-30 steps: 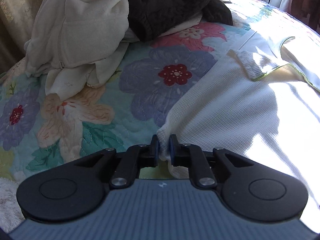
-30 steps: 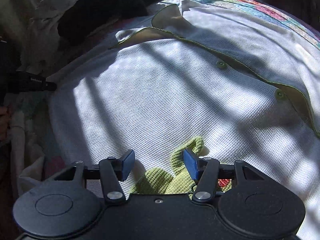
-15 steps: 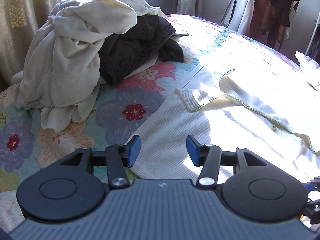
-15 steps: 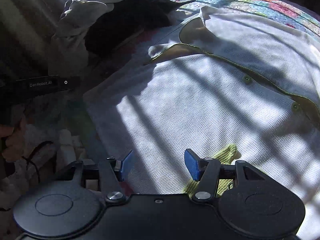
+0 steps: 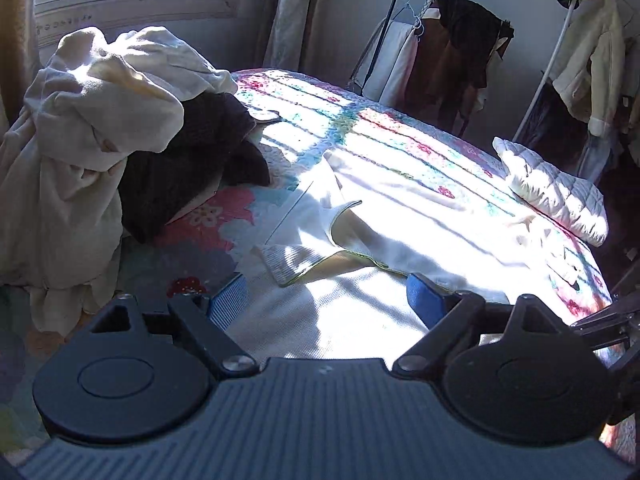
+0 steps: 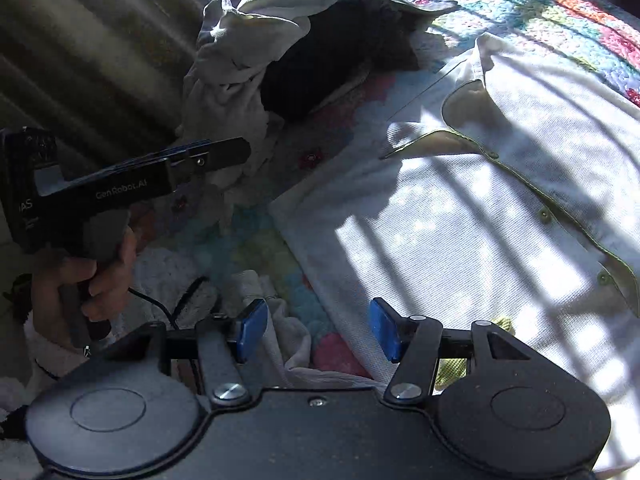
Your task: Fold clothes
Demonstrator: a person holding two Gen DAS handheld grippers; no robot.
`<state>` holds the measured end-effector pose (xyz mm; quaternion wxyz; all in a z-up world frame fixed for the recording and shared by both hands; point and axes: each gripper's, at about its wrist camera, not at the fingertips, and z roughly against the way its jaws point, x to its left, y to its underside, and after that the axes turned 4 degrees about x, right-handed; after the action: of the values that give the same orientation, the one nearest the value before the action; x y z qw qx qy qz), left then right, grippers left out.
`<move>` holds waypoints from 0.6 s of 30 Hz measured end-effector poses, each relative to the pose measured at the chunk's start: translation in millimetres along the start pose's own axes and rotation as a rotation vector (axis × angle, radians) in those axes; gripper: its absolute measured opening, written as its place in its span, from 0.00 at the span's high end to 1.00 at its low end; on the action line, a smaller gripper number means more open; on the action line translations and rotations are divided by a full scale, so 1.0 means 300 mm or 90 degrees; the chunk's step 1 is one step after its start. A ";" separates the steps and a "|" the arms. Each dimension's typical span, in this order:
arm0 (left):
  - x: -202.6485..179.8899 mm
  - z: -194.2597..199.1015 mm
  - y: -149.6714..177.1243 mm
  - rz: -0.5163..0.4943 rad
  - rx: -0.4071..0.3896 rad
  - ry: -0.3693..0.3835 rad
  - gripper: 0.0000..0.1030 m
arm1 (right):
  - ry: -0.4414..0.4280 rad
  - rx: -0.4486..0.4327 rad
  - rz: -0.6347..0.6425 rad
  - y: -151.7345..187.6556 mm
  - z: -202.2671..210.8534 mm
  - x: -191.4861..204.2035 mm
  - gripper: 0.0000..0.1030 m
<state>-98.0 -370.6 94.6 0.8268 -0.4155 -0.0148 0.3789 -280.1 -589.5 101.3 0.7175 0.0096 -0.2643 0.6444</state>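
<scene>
Left gripper (image 5: 326,300): jaws wide, empty, above the white waffle cardigan (image 5: 360,312).
Right gripper (image 6: 318,330): jaws wide, empty, at the cardigan's hem.
Left view only: clothes rack (image 5: 448,40) beyond cardigan.
Right view only: hand (image 6: 92,276) gripping left tool.

Left cam looks across the bed (image 5: 400,136) toward the window; right cam sits closer, lower. Both share the shirt (image 5: 352,308) (image 6: 460,240).

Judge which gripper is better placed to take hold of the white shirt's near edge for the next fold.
Probably the right. The right gripper is open, low over the white shirt, its side edge lying between the fingers. The left gripper, also open, looks raised above the shirt, off to the side.
</scene>
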 end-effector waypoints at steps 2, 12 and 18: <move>0.019 -0.095 -0.016 -0.021 0.009 0.013 0.06 | 0.075 0.022 0.076 -0.055 -0.009 0.000 0.36; 0.034 -0.623 0.001 -0.096 0.119 -0.016 0.30 | 0.306 0.034 0.240 -0.282 -0.348 -0.261 0.29; 0.083 -0.822 0.004 -0.078 0.154 -0.054 0.30 | 0.312 -0.004 0.212 -0.366 -0.442 -0.386 0.29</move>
<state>2.7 -520.9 -74.6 0.8911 -0.2950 -0.0295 0.3436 -132.8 -667.7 -22.4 0.6443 -0.1922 -0.0832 0.7355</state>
